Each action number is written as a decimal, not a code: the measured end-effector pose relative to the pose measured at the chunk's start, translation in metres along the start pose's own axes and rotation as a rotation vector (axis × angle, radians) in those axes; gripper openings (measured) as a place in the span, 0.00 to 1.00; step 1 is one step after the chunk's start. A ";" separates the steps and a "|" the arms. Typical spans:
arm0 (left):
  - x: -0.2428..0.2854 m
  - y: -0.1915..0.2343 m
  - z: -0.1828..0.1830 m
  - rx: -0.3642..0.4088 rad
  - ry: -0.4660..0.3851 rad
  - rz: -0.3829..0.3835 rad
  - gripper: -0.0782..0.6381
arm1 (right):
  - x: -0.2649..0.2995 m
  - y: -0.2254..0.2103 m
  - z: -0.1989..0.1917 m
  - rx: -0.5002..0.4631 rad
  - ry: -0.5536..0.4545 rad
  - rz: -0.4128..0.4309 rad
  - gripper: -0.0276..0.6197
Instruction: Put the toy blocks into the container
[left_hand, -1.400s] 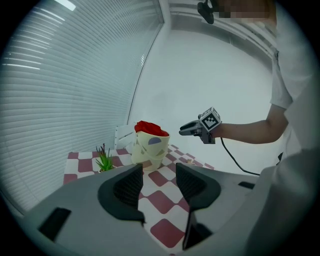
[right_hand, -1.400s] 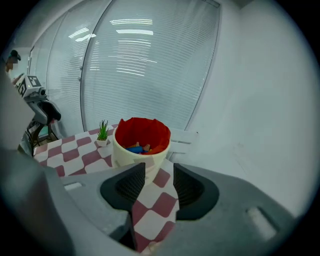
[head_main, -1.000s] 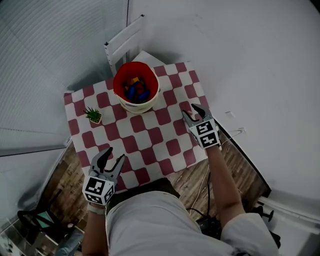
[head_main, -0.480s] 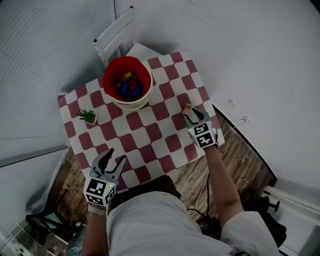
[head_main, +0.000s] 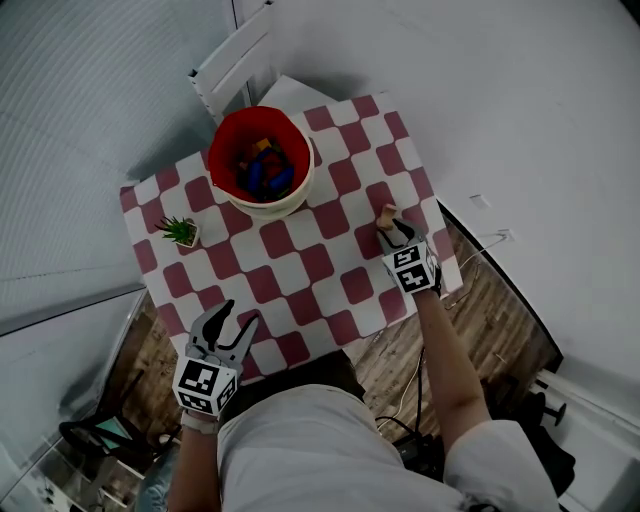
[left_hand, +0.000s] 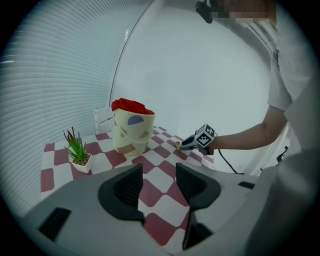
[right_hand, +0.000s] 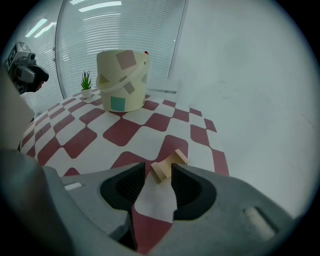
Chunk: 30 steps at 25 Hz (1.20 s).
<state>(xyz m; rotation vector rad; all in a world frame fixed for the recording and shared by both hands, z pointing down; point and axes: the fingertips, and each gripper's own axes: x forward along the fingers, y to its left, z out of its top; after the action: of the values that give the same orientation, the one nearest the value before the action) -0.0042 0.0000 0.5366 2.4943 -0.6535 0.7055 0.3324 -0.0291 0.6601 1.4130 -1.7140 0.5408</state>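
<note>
A cream bucket (head_main: 262, 160) with a red inside stands at the far side of the checked table (head_main: 300, 265), with several coloured blocks in it. One small wooden block (head_main: 385, 213) lies near the table's right edge. My right gripper (head_main: 392, 229) is low over it. In the right gripper view the block (right_hand: 169, 164) lies on the cloth between the tips of the right gripper (right_hand: 159, 173), which is open and not pressing on it. My left gripper (head_main: 232, 318) hangs open over the table's near left edge, and nothing is between its jaws (left_hand: 158, 175).
A small potted plant (head_main: 182, 231) stands at the table's left, near the bucket (left_hand: 131, 131). A white chair (head_main: 235, 65) is behind the table. A wall runs close along the right, and there is wooden floor (head_main: 480, 320) beside the table.
My right gripper has come down towards the table and now has the wooden block between its tips. The left gripper has sunk a little.
</note>
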 end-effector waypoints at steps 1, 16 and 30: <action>0.000 0.000 0.000 -0.002 0.001 0.003 0.37 | 0.002 -0.001 -0.001 -0.002 0.003 0.001 0.29; 0.001 0.004 -0.001 -0.014 0.004 0.023 0.37 | 0.014 -0.001 -0.010 -0.078 0.051 0.003 0.22; -0.014 0.011 0.009 -0.022 -0.051 0.041 0.37 | -0.009 0.005 0.044 -0.102 -0.038 -0.011 0.16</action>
<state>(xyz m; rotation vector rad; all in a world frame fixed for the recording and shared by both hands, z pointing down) -0.0175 -0.0090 0.5255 2.4920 -0.7282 0.6479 0.3134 -0.0559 0.6286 1.3673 -1.7386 0.4170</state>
